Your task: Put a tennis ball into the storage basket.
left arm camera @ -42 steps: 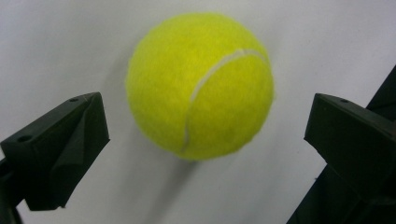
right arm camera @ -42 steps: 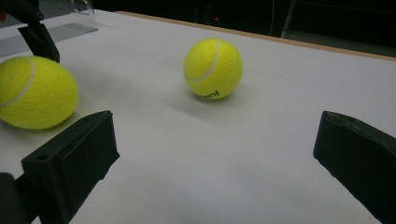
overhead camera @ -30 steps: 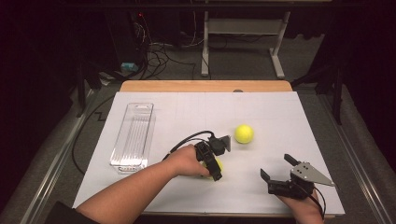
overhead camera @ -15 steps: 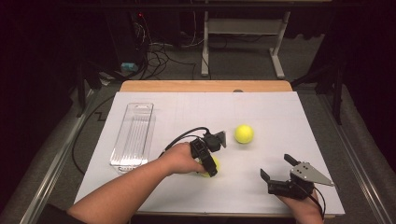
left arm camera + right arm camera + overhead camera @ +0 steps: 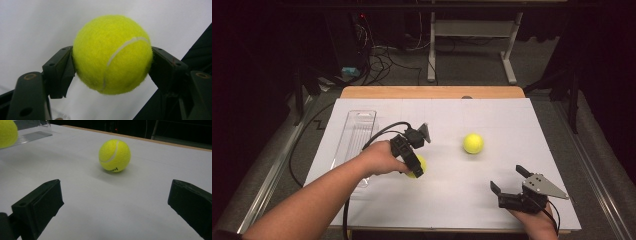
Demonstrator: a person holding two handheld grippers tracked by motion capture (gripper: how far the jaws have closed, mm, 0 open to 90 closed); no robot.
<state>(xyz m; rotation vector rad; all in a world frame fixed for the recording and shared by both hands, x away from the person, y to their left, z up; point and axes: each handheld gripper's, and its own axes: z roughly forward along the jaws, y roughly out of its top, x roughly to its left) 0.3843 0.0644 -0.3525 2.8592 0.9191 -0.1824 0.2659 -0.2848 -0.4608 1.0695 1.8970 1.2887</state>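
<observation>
Shifted leftward, left gripper [image 5: 417,167] clamps tennis ball [image 5: 112,53] squarely between both jaws

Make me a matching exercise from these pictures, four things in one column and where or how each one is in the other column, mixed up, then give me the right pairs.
Column one
1. left tool
2. right tool
3. free yellow felt tennis ball
4. clear ribbed plastic tray

Column two
A. lies lengthwise at the left side of the white table top
B. jaws wide apart, nothing between them
C. clamped on the other yellow felt tennis ball
D. sits alone on the table, right of the middle

Pairs: 1-C, 2-B, 3-D, 4-A
</observation>
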